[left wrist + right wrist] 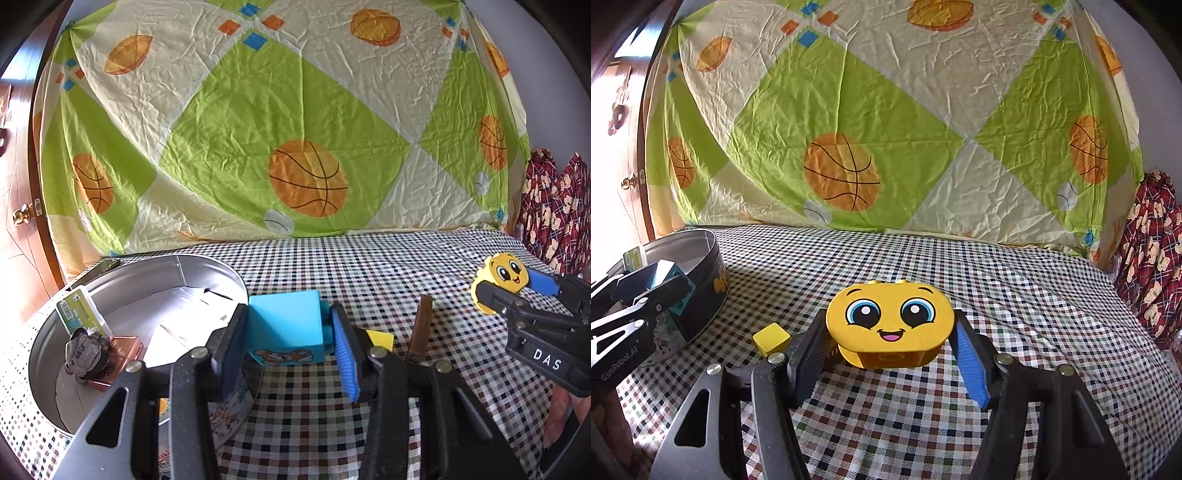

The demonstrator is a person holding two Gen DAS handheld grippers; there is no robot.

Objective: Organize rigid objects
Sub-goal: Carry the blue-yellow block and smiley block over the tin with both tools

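My left gripper (288, 332) is shut on a blue cube block (286, 325) with a bear picture, held just right of the round metal tin (207, 264). In the right wrist view the same gripper (670, 277) and blue block (683, 297) sit at the tin's (709, 258) near wall. My right gripper (890, 328) is shut on a yellow block with a smiling face (888, 317), a little above the checked cloth. From the left wrist it shows far right as the right gripper (517, 288) with the face block (504, 275).
The tin holds a green card box (83, 314), a dark grey lump (85, 350), a copper box (123, 349) and white paper. A small yellow cube (772, 338) and an upright brown stick (421, 328) stand on the cloth between the grippers. A basketball-print sheet hangs behind; red patterned fabric lies right.
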